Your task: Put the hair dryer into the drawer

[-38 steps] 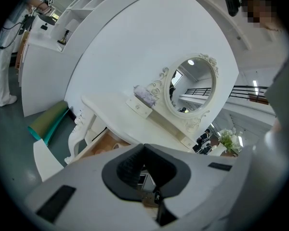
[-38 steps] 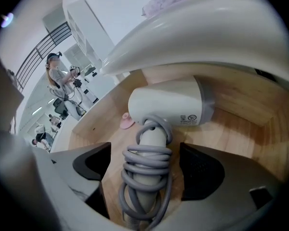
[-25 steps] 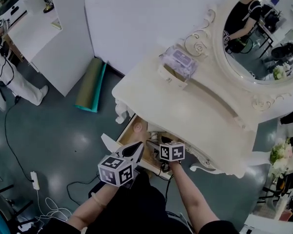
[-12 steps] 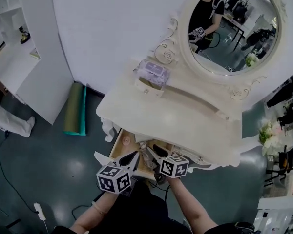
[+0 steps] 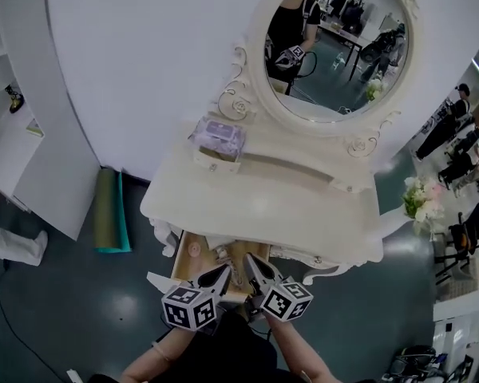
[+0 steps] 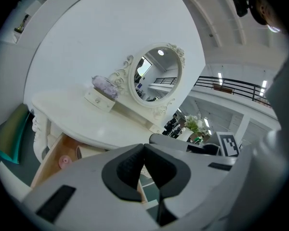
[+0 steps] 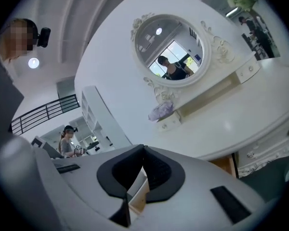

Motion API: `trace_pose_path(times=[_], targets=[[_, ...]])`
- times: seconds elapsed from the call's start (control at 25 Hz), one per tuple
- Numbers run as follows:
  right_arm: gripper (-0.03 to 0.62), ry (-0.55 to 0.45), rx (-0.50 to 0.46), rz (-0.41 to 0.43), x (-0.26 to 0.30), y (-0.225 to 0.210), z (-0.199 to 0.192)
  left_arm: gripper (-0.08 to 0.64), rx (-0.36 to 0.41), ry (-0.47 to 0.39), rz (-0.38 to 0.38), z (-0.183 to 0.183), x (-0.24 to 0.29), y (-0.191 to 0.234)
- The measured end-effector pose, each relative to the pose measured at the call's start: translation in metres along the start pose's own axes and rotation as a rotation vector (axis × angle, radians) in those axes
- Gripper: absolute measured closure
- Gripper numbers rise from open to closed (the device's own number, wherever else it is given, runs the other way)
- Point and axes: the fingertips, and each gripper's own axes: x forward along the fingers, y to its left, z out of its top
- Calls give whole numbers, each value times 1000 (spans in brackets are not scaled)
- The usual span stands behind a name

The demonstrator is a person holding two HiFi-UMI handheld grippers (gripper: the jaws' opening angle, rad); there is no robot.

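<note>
The drawer (image 5: 182, 263) under the cream dressing table's worktop (image 5: 303, 206) stands pulled out, its wooden inside showing. The hair dryer (image 6: 88, 152) lies in it. In the left gripper view it shows as a pale barrel with a dark mouth, just beside a small pink round thing (image 6: 64, 161) near the drawer's left wall. From the head view most of it is hidden behind the two grippers. The left gripper (image 6: 143, 147) hangs in front of the drawer with its jaws brought together, the dark pads meeting at the tips and nothing between them. The right gripper (image 7: 143, 149) hangs close beside it at about the same level. Its jaws have just been closing and now meet too, pad against pad, gripping nothing — neither gripper touches the hair dryer. Both point over the drawer toward the worktop and the oval mirror (image 5: 335, 46) behind it, which reflects the person. On the worktop's back left corner sits a small cream box with a knob (image 5: 214, 159), and a pale purple packet (image 5: 219, 136) lies on top of it. A green and teal rolled mat (image 5: 108, 210) lies on the floor at the left, well apart from the table — a bunch of white flowers (image 5: 415, 198) stands off to the right.
</note>
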Motion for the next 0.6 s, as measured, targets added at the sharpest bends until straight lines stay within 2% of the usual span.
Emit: trace_pose_path(times=[0.28, 0.52, 0.6], targets=[[600, -238, -80, -167, -52, 4, 23, 558, 70, 26, -91, -9, 9, -27], [601, -312, -141, -322, -95, 5, 22, 557, 130, -13, -200, -6, 10, -53], [601, -321, -168, -353, -104, 7, 22, 557, 175, -8, -225, -7, 9, -59]])
